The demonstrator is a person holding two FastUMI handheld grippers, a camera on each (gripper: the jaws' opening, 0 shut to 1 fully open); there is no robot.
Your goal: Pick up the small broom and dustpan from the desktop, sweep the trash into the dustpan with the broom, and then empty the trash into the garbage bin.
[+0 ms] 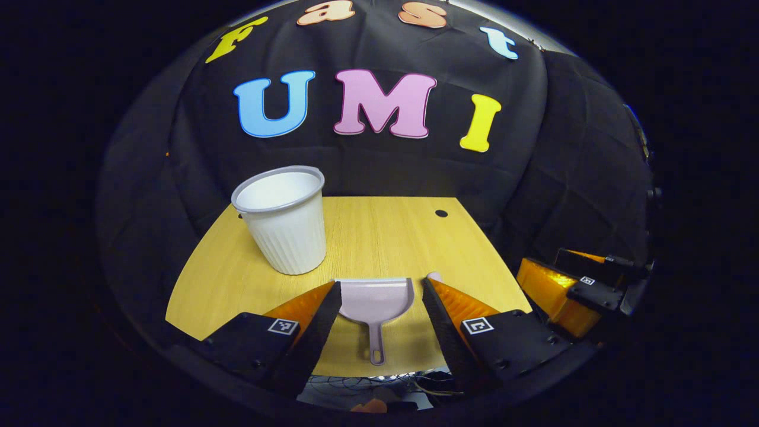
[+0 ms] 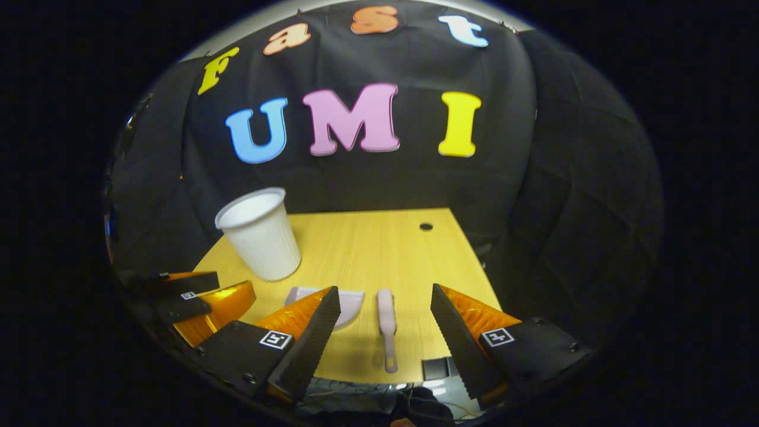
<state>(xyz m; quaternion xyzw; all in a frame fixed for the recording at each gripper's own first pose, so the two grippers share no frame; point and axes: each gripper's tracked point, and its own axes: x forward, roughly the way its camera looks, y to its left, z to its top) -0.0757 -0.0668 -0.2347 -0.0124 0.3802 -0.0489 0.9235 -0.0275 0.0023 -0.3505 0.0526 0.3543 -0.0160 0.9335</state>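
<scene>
Desk [image 1: 379,237]: dustpan [image 1: 375,299] handle toward camera, broom [image 2: 386,323] seemingly parallel; both tongs apart.

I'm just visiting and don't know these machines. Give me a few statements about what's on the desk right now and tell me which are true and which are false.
1. The dustpan lies flat on the wooden desk. True.
2. The left tongs are clamped on the dustpan's handle. False: they are open, with the dustpan lying between the fingers, untouched.
3. The white garbage bin stands upright on the desk. True.
4. The small broom is inside the bin. False: it lies on the desk to the right of the dustpan.
5. The right tongs are open, with the broom between the fingers. True.
6. The bin lies tipped on its side. False: it is upright with its mouth up.
</scene>
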